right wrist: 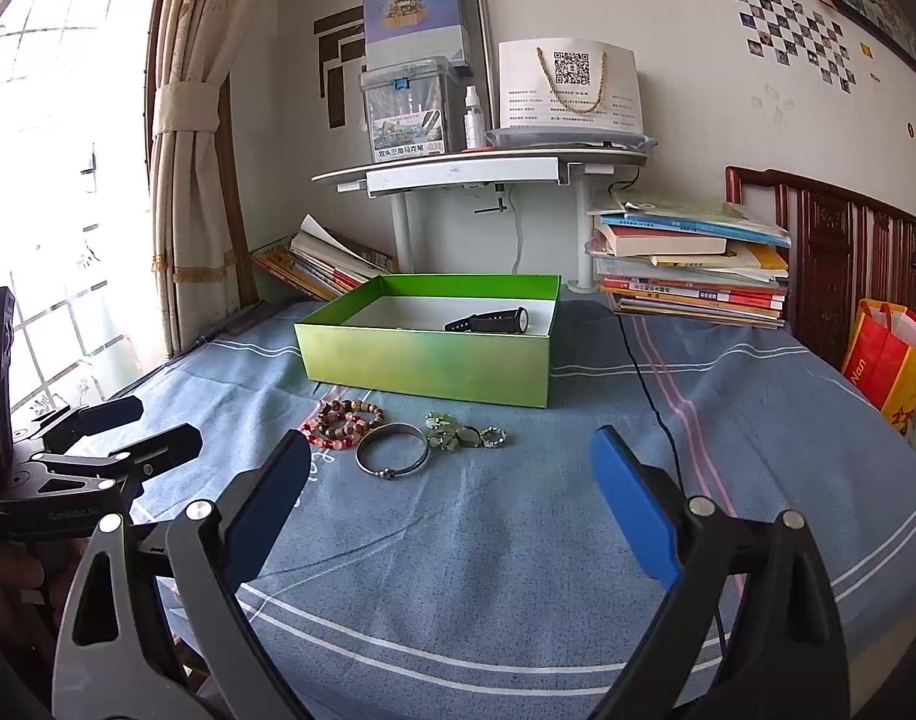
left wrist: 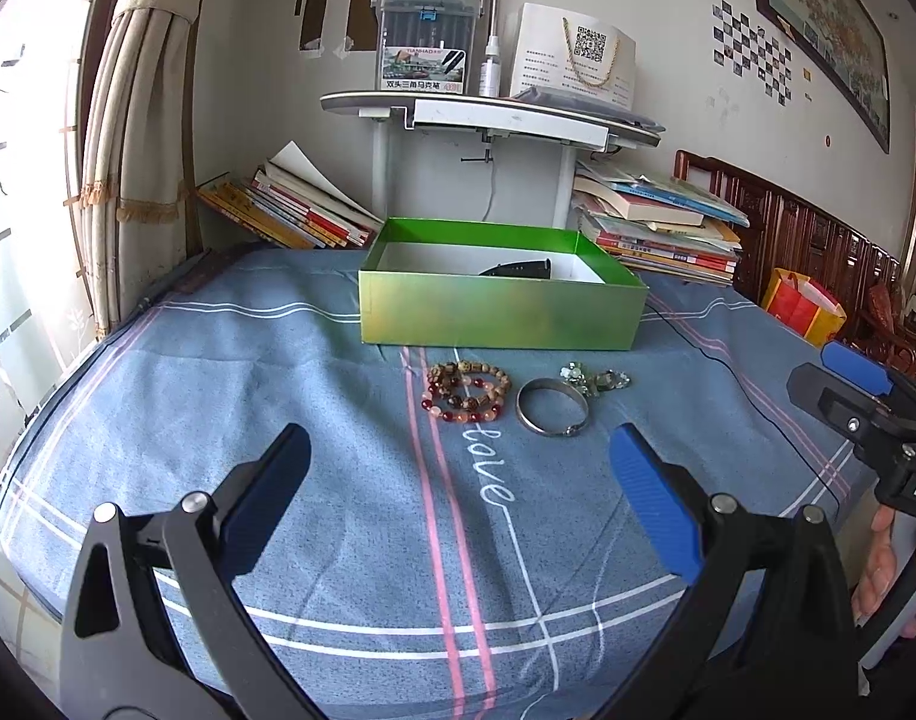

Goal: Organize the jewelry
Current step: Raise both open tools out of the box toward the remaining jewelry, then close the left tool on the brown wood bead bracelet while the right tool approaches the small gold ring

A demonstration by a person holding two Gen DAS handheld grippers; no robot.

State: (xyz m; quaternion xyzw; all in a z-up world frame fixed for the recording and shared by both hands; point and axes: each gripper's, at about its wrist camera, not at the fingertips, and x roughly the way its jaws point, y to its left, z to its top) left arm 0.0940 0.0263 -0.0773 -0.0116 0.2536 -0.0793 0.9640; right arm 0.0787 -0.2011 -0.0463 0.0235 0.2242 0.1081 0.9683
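Only a black wristwatch (right wrist: 493,320) lies inside the open green cardboard box (right wrist: 428,360). The beaded bracelets (left wrist: 467,391), silver metal bangle (left wrist: 551,407) and pale green trinkets (left wrist: 590,379) wait on the blue striped bedsheet (left wrist: 278,372) just before it. Left gripper (left wrist: 461,495) and right gripper (right wrist: 452,501) hover empty, jaws spread wide.

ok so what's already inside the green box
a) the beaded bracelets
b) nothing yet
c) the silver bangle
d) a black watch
d, a black watch lies on the white floor of the green box, while the silver bangle and the beaded bracelets lie on the bedsheet in front of it.
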